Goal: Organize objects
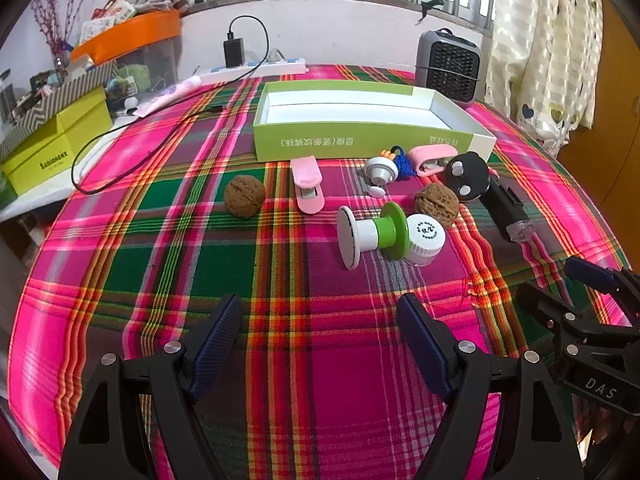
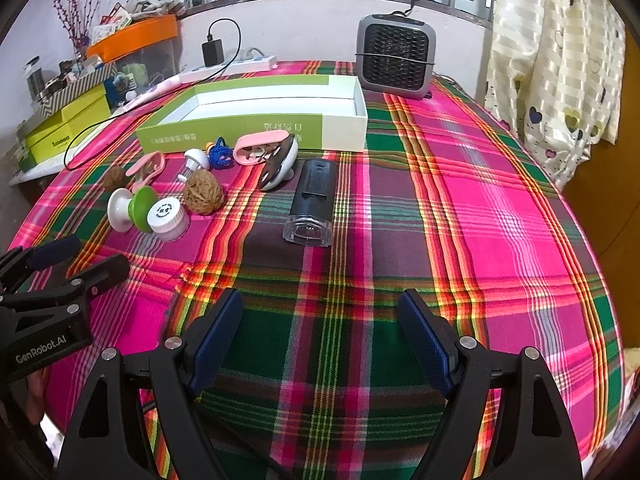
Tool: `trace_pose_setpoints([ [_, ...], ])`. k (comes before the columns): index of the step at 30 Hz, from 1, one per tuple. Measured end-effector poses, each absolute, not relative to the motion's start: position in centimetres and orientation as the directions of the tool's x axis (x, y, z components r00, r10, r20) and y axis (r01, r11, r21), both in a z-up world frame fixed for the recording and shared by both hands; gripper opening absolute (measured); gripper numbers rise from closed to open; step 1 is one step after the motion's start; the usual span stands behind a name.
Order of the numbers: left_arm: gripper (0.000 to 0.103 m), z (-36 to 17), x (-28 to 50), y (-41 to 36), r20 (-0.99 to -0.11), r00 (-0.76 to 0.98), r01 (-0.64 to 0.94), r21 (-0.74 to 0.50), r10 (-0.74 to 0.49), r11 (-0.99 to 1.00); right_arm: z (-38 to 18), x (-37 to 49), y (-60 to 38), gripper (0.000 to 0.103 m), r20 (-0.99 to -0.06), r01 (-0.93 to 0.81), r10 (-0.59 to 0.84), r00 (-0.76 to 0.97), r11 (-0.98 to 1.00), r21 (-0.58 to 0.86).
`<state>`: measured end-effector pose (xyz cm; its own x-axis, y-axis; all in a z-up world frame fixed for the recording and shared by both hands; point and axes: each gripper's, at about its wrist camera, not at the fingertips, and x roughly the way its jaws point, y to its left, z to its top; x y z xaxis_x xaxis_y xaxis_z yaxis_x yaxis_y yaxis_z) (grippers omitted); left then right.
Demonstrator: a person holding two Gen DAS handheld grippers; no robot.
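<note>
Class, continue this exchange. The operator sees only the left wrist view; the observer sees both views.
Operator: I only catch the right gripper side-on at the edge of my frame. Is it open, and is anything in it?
Observer: The right gripper is open. Only the plaid tablecloth shows between its fingers.
Operator: What is behind the round gadget's black face?
Observer: The round gadget has a white domed body. It sits tilted beside the pink clip.
Operator: What lies straight ahead of that gripper?
Observer: The black device, lying lengthwise with its clear cap end toward the gripper.
</note>
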<state>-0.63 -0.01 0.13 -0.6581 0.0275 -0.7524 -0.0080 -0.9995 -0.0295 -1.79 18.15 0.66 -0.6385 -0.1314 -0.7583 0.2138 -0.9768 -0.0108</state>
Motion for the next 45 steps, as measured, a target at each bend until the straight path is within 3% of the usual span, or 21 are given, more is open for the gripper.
trace_pose_setpoints([
  [22,0.079,0.9,-2.4,-0.6,-0.744,-0.643,-0.073,-0.177,0.182,-0.982,0.8,-4.1,17.9,0.08,-0.779,0.269,-0.165,-0.605,-0.963,-0.005],
  [32,0.079,1.0,-3.9,-1.2,-0.74,-0.655,-0.038,-0.175,0.156,-0.984,0.9,-5.7,18.0,0.076,-0.781,0.27,-0.179,-0.598,-0.963,0.014],
  [39,0.079,1.0,-4.1,-1.4,-0.741,-0.651,-0.038,-0.183,0.164,-0.982,1.1,-6.5,17.8,0.064,-0.783,0.284,-0.192,-0.592,-0.959,0.02],
  [43,0.079,1.1,-4.1,-1.5,-0.741,-0.652,-0.036,-0.183,0.162,-0.982,1.2,-6.9,17.7,0.047,-0.781,0.284,-0.191,-0.594,-0.959,0.019],
  [45,0.079,1.1,-4.1,-1.5,-0.741,-0.651,-0.037,-0.185,0.164,-0.982,1.2,-7.0,17.7,0.044,-0.781,0.286,-0.194,-0.594,-0.958,0.021],
])
